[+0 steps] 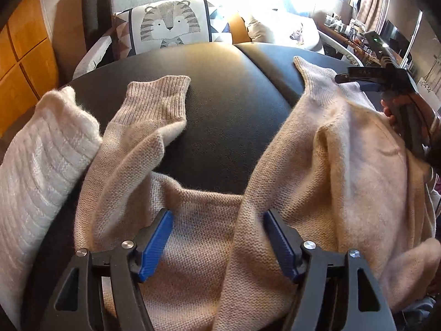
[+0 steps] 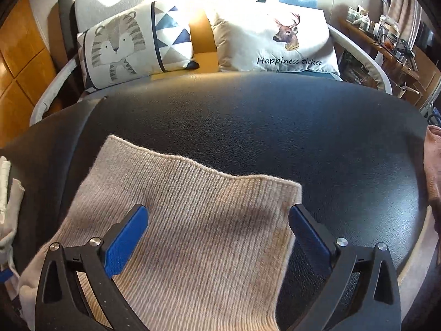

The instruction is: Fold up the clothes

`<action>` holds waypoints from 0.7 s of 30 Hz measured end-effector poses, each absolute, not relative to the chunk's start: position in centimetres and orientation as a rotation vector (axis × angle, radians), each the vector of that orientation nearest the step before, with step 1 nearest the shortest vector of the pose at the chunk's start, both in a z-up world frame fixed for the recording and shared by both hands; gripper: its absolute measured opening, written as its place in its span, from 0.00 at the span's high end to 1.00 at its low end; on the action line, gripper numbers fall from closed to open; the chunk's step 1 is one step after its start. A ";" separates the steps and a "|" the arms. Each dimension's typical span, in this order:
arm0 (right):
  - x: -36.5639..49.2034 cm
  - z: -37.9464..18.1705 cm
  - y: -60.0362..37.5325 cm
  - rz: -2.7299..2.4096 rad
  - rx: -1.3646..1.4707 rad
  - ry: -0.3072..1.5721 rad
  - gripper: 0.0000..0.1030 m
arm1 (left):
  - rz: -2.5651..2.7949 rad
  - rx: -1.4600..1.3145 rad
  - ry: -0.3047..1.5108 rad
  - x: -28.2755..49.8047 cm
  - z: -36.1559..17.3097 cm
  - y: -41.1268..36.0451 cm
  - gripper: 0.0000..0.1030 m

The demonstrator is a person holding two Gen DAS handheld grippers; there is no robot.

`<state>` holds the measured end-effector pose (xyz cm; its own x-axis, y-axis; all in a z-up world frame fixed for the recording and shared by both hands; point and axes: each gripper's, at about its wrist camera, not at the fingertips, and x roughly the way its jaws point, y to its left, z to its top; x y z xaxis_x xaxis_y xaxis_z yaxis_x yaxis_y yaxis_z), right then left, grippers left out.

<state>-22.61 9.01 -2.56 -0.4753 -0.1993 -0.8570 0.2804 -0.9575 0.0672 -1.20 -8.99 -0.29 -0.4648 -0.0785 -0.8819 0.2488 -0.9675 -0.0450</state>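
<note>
Two open tongs (image 1: 217,244) over fuzzy beige knit sweater (image 1: 317,171).

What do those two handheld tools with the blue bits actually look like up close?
Both look alike. The left tool and the right tool each have two black arms with triangular cut-outs and round silver pins at the joints. Each arm ends in a flat, ridged blue pad. In the left view, a hand grips the right tool's black body. No cables show.

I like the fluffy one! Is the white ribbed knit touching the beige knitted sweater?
Touching. In the left wrist view, the white ribbed knit presses against the beige knitted sweater along its left sleeve, with no black surface showing between them.
</note>
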 end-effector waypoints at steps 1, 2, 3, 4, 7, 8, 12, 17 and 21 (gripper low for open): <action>-21.8 -1.8 9.7 -2.485 1.396 0.096 0.00 | -2.525 1.495 0.242 -1.6 0.1 -9.1 0.32; -20.9 -1.0 10.3 -2.491 1.369 0.072 0.00 | -2.535 1.475 0.242 -2.0 0.7 -9.2 0.32; -20.1 -0.3 11.2 -2.497 1.344 0.047 0.00 | -2.555 1.449 0.256 -2.5 1.3 -9.4 0.32; -19.2 0.4 12.0 -2.503 1.324 0.029 0.00 | -2.587 1.422 0.283 -3.1 2.2 -9.5 0.32; -16.3 1.9 14.1 -2.510 1.272 -0.004 0.00 | -2.694 1.372 0.323 -5.2 4.4 -9.1 0.32; -15.3 2.3 14.7 -2.509 1.254 -0.010 0.00 | -2.741 1.409 0.327 -6.5 4.3 -9.0 0.32; -11.3 3.0 16.9 -2.520 1.209 0.008 0.00 | -2.883 1.600 0.339 -11.4 3.1 -8.7 0.32; -8.1 2.7 20.8 -2.574 1.245 0.057 0.00 | -2.836 1.799 0.281 -13.2 0.1 -8.4 0.35; -7.6 2.0 23.3 -2.581 1.283 -0.031 0.00 | -2.858 1.813 0.226 -12.5 0.1 -7.9 0.35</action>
<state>-7.58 23.35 2.03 -0.5772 -0.2392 -0.7808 0.2201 -0.9663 0.1333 -12.47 -7.93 0.10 -0.4062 0.2794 -0.8700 -0.1393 -0.9599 -0.2432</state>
